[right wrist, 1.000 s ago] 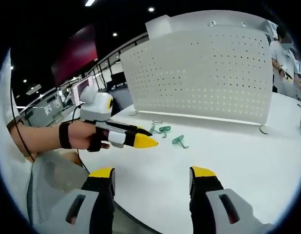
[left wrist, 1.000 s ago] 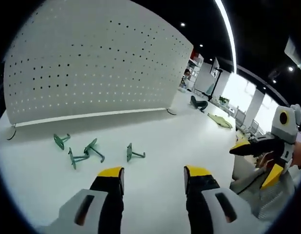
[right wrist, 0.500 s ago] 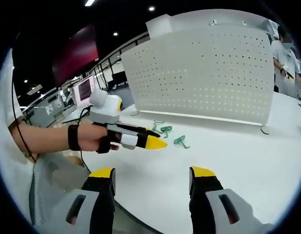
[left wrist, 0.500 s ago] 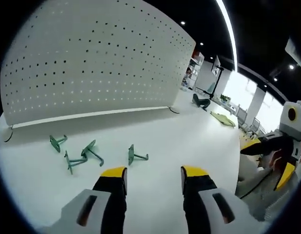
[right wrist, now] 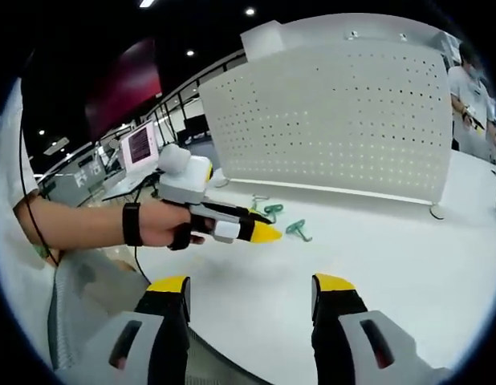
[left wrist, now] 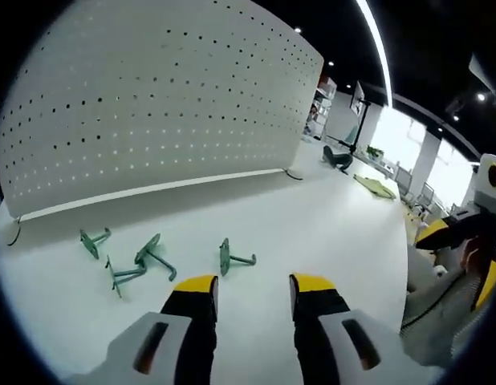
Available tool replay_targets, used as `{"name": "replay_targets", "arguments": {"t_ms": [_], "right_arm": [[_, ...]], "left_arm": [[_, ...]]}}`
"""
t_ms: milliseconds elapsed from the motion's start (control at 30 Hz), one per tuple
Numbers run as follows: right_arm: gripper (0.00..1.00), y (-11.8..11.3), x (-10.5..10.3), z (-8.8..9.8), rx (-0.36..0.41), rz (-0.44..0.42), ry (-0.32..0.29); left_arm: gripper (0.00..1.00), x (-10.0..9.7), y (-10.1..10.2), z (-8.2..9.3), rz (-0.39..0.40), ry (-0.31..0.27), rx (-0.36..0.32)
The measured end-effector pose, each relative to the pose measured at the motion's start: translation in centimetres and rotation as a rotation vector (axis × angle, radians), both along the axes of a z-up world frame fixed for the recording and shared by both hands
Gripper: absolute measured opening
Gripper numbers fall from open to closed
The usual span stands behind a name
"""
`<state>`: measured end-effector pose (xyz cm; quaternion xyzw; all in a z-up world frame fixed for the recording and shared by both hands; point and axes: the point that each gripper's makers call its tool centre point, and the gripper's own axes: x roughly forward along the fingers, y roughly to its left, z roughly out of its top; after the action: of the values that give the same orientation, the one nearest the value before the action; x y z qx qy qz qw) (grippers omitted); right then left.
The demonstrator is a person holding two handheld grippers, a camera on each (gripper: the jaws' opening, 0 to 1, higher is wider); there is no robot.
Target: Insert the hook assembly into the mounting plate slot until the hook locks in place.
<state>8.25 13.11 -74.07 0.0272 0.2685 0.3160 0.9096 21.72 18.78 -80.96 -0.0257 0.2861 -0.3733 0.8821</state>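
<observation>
Hooks [left wrist: 152,258], four green ones, lie loose on the white counter [left wrist: 312,224] just ahead of the left gripper [left wrist: 252,285], whose jaws sit apart and empty. Right gripper [right wrist: 252,287] is spread open too, holding nothing. Behind the hooks, the white pegboard [left wrist: 152,104] stands upright on the counter.

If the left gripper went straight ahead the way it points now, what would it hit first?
Probably the nearest green hook, lying on the white table just ahead of the left gripper, slightly toward its left jaw. Beyond stands the pegboard. Depth is uncertain.
</observation>
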Motion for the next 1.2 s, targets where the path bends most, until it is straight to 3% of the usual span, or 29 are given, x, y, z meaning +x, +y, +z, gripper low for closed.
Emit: {"name": "replay_targets", "arguments": {"t_ms": [833, 1200], "right_arm": [[0.6, -0.1, 0.0, 0.1, 0.005, -0.02, 0.013], [0.59, 0.0, 0.1, 0.0, 0.005, -0.02, 0.02]], "left_arm": [[0.28, 2.0, -0.1, -1.8, 0.04, -0.032, 0.069], [0.25, 2.4, -0.6, -2.8, 0.016, -0.041, 0.101]]}}
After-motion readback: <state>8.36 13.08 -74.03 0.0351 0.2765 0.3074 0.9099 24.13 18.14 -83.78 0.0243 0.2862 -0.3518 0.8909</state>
